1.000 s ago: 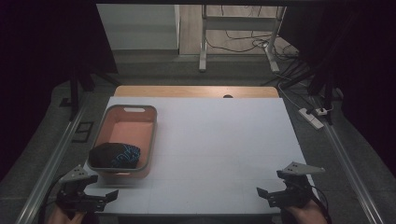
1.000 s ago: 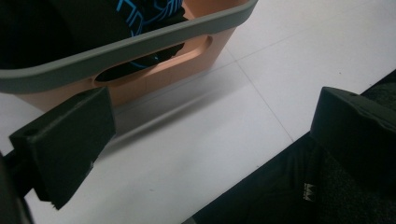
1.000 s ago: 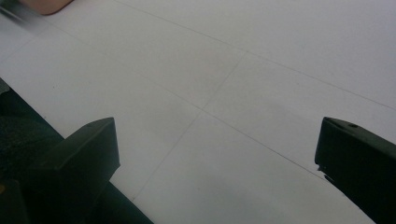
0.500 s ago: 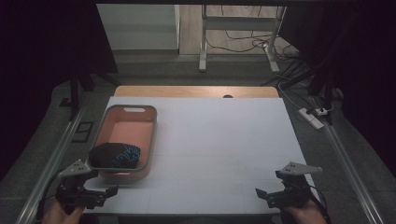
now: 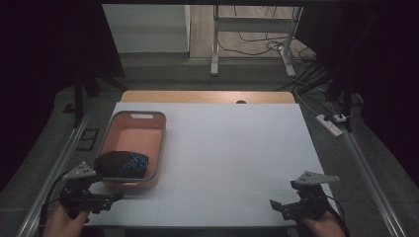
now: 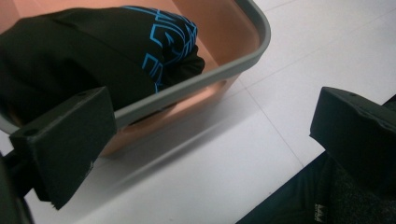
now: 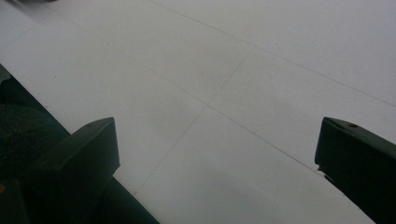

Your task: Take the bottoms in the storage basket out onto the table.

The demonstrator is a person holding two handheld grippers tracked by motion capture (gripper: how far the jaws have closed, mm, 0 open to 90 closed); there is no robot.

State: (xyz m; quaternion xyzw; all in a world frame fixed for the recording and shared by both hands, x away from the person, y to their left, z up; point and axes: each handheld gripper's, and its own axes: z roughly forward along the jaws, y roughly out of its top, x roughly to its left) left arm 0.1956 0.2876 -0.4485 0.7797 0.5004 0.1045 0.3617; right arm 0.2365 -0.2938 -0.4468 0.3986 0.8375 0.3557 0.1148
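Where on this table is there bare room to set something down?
The white table is bare from the pink bin rightward to its right edge. The bin's far half is free; its near end holds a black cloth bundle, close by the left gripper.

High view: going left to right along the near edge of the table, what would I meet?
Left claw → black cloth with blue print in the pink tub → bare white tabletop → right claw.

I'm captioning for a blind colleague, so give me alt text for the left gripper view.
A black cloth with blue line print lies bundled inside a salmon-pink bin with a grey rim on a white table. The left gripper is open in the foreground, just short of the bin.
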